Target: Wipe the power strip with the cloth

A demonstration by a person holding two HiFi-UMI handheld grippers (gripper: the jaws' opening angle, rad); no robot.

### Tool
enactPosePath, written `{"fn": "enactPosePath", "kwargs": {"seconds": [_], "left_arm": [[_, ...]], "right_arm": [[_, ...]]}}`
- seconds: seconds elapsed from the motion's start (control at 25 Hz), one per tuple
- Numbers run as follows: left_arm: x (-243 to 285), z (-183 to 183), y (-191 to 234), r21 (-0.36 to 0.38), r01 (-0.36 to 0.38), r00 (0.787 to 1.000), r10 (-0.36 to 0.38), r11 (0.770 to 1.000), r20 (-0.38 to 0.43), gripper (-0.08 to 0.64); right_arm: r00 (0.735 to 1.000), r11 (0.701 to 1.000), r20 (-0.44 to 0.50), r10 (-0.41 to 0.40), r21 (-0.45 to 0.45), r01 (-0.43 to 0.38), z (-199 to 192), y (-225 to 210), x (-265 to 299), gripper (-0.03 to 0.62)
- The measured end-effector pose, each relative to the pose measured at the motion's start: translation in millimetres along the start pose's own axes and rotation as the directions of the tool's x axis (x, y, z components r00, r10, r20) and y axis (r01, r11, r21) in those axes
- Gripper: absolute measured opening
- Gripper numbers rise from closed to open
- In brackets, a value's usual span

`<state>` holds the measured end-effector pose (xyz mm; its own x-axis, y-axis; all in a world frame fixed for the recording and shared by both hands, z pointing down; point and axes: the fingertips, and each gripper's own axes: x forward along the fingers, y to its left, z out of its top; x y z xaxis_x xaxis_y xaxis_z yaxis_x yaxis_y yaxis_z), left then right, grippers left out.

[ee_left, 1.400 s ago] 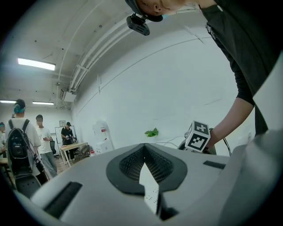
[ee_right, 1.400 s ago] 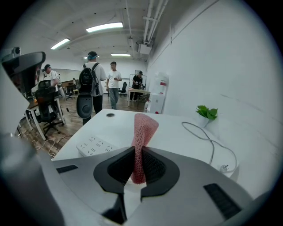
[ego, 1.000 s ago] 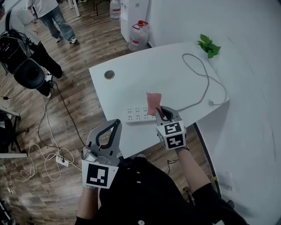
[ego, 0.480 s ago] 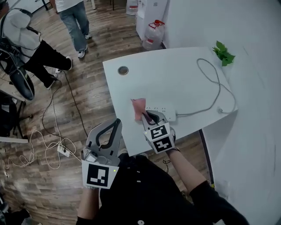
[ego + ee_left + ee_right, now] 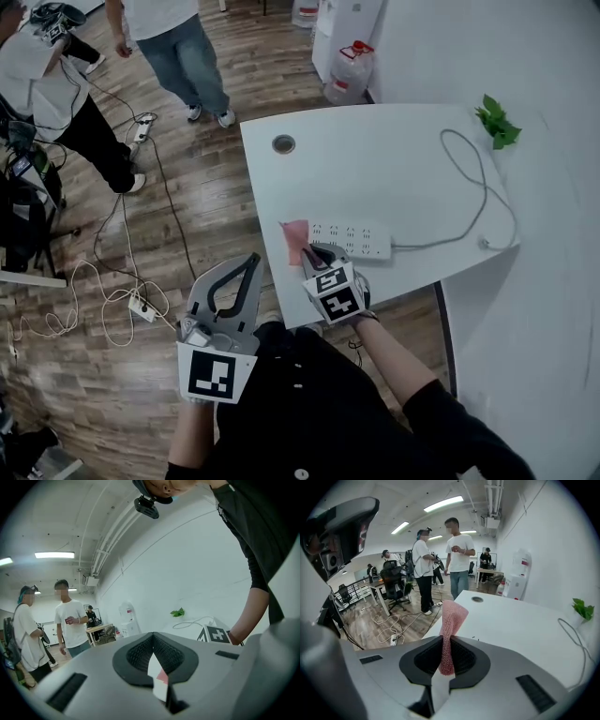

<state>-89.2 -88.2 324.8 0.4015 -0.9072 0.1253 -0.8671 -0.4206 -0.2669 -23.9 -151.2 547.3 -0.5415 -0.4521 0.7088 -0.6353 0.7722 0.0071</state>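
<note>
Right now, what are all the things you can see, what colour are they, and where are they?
table: one, white, middle of the head view
power strip: one, white, near the table's front edge
cord: one, grey, loops from the power strip over the table's right side
cloth: one, pink, by the power strip's left end
plant: one sprig, green, table's far right corner
cable hole: one, grey, table's far left corner
water jug: one, clear with red cap, floor beyond the table
people: two, standing on the wooden floor, far left
left gripper: one, grey, shut, empty, left of the table
right gripper: one, grey, shut on the cloth
</note>
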Motion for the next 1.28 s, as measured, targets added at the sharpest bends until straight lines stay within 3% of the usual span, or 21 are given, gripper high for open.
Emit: {"fn": "enactPosePath", "kwargs": {"seconds": [0.4,1.28], "left_arm": [[0,-1,2,0.012,0.006,1.0,-0.006,1.0,0.015,0.014],[23,12,-31,0.016,0.108,0.993,-0.108,0.994,0.049,0.014]], "right_arm": [[0.995,0.998,-0.085,-0.053,0.028,0.056,-32,-15,17,0.061],[0.973,0.966,-0.13,-0.19,0.15,0.209,-72,-79,-22,0.061]]}}
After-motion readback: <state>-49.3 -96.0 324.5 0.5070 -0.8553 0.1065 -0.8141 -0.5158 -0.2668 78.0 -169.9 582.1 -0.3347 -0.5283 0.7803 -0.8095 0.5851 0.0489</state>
